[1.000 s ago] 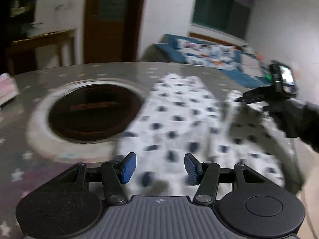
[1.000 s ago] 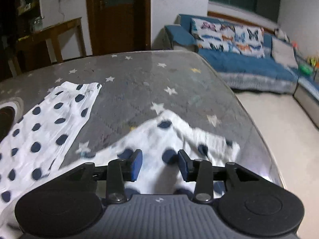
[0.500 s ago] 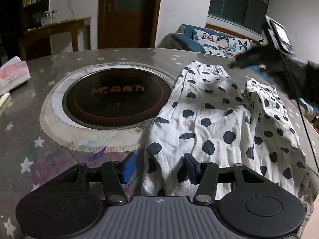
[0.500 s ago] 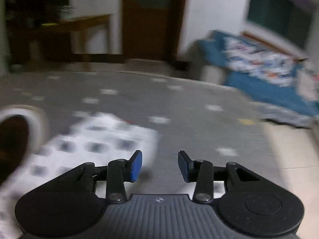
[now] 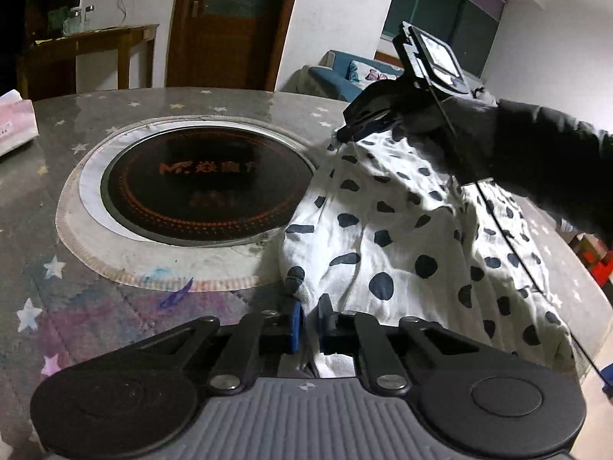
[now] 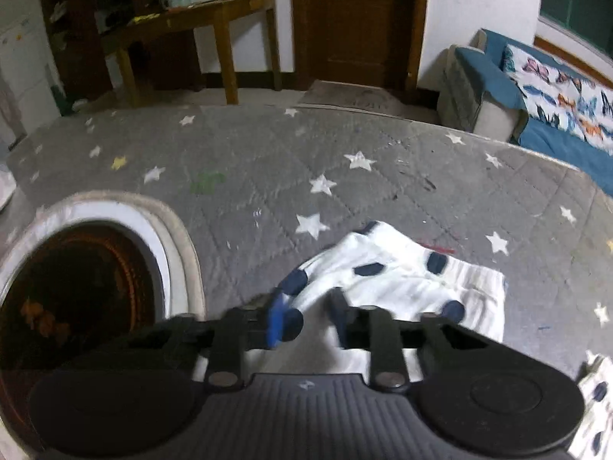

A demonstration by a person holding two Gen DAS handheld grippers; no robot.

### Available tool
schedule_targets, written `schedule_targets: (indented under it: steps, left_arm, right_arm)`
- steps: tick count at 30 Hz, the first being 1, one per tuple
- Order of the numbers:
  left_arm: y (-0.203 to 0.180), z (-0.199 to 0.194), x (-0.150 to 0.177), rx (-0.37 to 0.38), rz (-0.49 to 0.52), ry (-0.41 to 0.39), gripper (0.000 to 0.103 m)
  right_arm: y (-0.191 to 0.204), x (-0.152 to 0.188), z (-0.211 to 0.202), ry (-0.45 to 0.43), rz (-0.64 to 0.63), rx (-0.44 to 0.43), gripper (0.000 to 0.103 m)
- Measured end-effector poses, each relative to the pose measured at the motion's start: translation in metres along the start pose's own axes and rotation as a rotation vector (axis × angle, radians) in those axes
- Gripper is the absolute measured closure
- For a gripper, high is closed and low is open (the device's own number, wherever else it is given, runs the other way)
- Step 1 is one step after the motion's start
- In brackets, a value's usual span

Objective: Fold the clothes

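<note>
A white garment with dark blue dots (image 5: 383,237) lies spread on the grey star-patterned table (image 5: 115,306), right of the round hob. My left gripper (image 5: 308,322) is at the garment's near left corner. Its jaws are closing, and the blue pads pinch a fold of the cloth. A gloved hand (image 5: 479,134) holds my right gripper (image 5: 339,136) at the garment's far corner. In the right wrist view the right gripper (image 6: 308,318) is blurred. Its jaws are closing on the bunched cloth edge (image 6: 402,280), which rises between the fingers.
A dark round hob (image 5: 207,188) with a pale rim is set into the table, left of the garment. A pink tissue pack (image 5: 15,122) lies at the far left edge. Beyond the table stand a wooden side table (image 6: 199,11), a door and a blue sofa (image 6: 536,88).
Both grippers went from open to pinching the garment. The right gripper swept from the garment's right side to its far corner near the hob. The left gripper barely moved.
</note>
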State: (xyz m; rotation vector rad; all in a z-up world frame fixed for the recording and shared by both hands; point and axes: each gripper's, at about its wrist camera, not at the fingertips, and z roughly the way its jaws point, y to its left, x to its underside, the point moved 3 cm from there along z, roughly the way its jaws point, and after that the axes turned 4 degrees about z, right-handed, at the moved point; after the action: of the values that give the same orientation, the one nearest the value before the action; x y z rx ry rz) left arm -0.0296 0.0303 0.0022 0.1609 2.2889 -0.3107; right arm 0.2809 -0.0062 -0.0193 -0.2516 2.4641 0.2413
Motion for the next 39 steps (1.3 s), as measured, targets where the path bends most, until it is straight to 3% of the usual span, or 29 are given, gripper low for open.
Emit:
schedule_targets:
  steps: [5, 10, 12, 17, 22, 28, 33, 39]
  left_arm:
    - [0.008, -0.016, -0.002, -0.005, -0.047, -0.043, 0.097]
    - [0.022, -0.039, -0.004, -0.055, -0.107, -0.090, 0.097]
    - [0.028, -0.043, -0.002, -0.083, -0.121, -0.078, 0.097]
    - [0.040, -0.050, 0.006, -0.144, -0.141, -0.048, 0.091]
    - [0.036, -0.059, 0.001, -0.160, -0.102, -0.083, 0.089]
    - [0.009, -0.065, -0.015, -0.072, -0.044, -0.149, 0.089]
    - [-0.034, -0.040, -0.019, 0.070, 0.020, -0.110, 0.089]
    - [-0.079, 0.006, -0.011, 0.201, 0.111, 0.007, 0.089]
  right_arm:
    - [0.015, -0.015, 0.005, -0.017, 0.037, -0.050, 0.099]
    - [0.070, -0.045, 0.011, -0.073, 0.004, -0.175, 0.099]
    - [0.093, -0.052, 0.016, -0.073, -0.022, -0.245, 0.097]
    - [0.114, -0.051, 0.003, -0.072, -0.100, -0.273, 0.092]
    - [0.072, -0.040, -0.033, -0.057, -0.130, -0.193, 0.088]
    - [-0.029, 0.005, -0.075, -0.013, -0.078, -0.019, 0.082]
    - [-0.103, 0.055, -0.086, 0.045, 0.043, 0.079, 0.078]
    - [-0.137, 0.077, -0.081, 0.037, 0.120, 0.098, 0.077]
